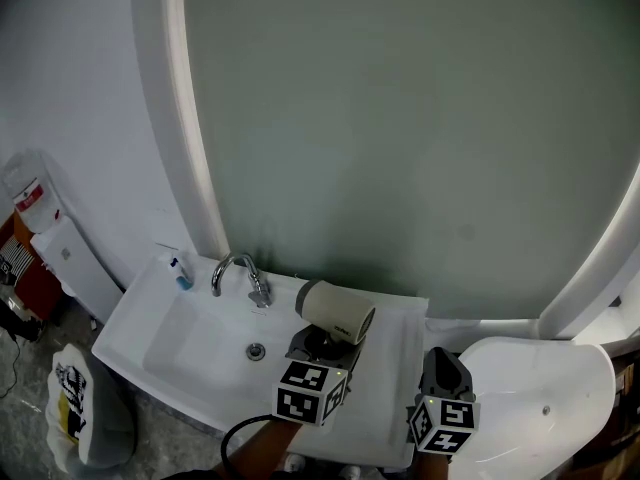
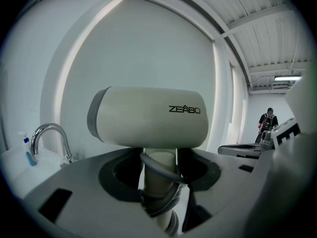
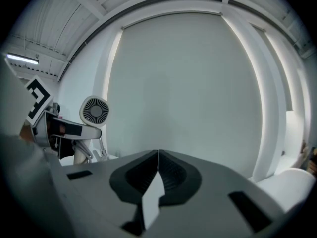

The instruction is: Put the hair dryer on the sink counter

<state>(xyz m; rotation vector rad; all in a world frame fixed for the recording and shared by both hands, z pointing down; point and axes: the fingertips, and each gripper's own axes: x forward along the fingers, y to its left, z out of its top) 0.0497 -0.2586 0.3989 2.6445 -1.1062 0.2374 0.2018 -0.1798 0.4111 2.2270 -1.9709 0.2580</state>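
A beige hair dryer [image 1: 336,311] hangs over the right part of the white sink counter [image 1: 390,368], barrel level, handle down. My left gripper [image 1: 322,346] is shut on that handle; in the left gripper view the hair dryer [image 2: 148,117] fills the middle, its grey cord looped round the handle between the jaws. In the right gripper view the dryer's round rear grille [image 3: 95,111] shows at the left. My right gripper [image 1: 443,366] hovers off the counter's right edge, its jaws [image 3: 157,155] shut tip to tip with nothing between them.
A chrome faucet [image 1: 238,273] stands behind the basin [image 1: 190,333], a small blue and white bottle [image 1: 181,273] to its left. A large rounded mirror [image 1: 400,118] rises behind. A white rounded fixture [image 1: 540,388] sits right of the counter. A white bag [image 1: 75,408] lies on the floor at left.
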